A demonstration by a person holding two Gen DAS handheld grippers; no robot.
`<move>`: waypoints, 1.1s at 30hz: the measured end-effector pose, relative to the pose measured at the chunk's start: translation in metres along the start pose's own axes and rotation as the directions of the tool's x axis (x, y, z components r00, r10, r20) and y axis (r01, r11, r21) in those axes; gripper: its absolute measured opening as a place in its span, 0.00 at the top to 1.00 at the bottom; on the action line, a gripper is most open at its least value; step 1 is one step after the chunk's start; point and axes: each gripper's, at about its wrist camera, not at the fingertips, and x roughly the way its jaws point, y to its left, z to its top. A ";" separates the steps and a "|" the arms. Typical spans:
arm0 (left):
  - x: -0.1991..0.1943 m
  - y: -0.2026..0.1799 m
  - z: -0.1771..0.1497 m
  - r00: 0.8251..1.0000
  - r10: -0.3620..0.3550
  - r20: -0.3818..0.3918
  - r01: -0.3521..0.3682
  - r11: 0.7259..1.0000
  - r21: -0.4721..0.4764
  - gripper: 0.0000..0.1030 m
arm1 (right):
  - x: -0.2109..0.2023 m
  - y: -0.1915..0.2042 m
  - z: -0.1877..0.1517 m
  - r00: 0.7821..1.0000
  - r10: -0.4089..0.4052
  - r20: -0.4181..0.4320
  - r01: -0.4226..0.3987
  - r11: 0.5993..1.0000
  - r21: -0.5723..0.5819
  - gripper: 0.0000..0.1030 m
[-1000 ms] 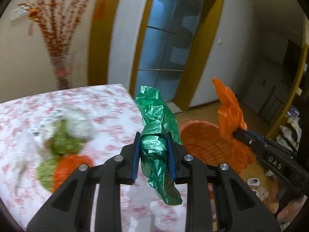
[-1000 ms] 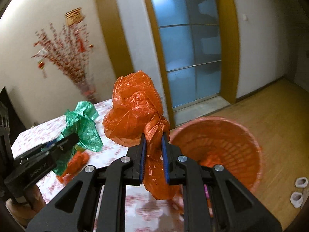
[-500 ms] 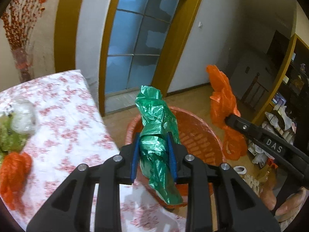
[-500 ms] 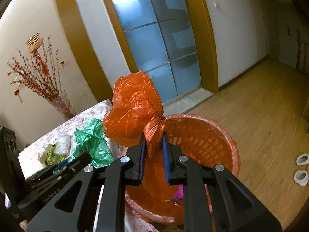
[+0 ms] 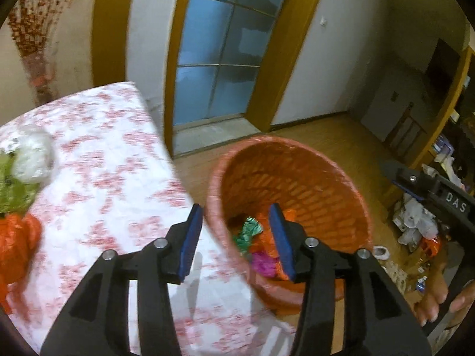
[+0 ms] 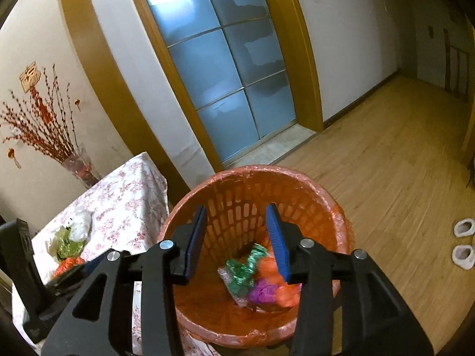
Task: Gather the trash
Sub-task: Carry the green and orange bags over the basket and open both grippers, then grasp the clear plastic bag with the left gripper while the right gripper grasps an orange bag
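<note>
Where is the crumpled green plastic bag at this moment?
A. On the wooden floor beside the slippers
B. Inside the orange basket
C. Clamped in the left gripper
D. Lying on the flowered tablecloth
B: the green bag lies at the bottom of the orange basket among orange and purple scraps, and nothing is between the jaws of either gripper.
</note>
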 end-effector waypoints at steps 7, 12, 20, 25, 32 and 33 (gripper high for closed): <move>-0.045 0.047 -0.007 0.986 0.147 0.077 -0.148 0.989 0.000 0.51 | 0.001 0.046 -0.010 1.000 0.028 -0.010 -0.029 0.990 -0.137 0.59; -0.080 0.091 -0.017 0.964 0.240 0.111 -0.235 0.971 -0.051 0.50 | 0.004 0.085 -0.021 0.994 0.092 -0.052 -0.100 0.972 -0.210 0.59; -0.133 0.170 -0.038 0.895 0.427 0.134 -0.410 0.902 -0.134 0.49 | 0.014 0.159 -0.045 0.973 0.188 -0.135 -0.222 0.924 -0.312 0.59; -0.160 0.224 -0.051 0.850 0.516 0.103 -0.485 0.844 -0.228 0.49 | 0.025 0.209 -0.065 0.943 0.255 -0.214 -0.318 0.881 -0.350 0.59; -0.179 0.286 -0.064 0.821 0.568 0.052 -0.528 0.791 -0.310 0.49 | 0.058 0.290 -0.093 0.882 0.319 -0.348 -0.439 0.826 -0.354 0.59; -0.181 0.293 -0.066 0.820 0.570 0.045 -0.528 0.785 -0.323 0.49 | 0.065 0.303 -0.100 0.874 0.315 -0.371 -0.448 0.819 -0.359 0.59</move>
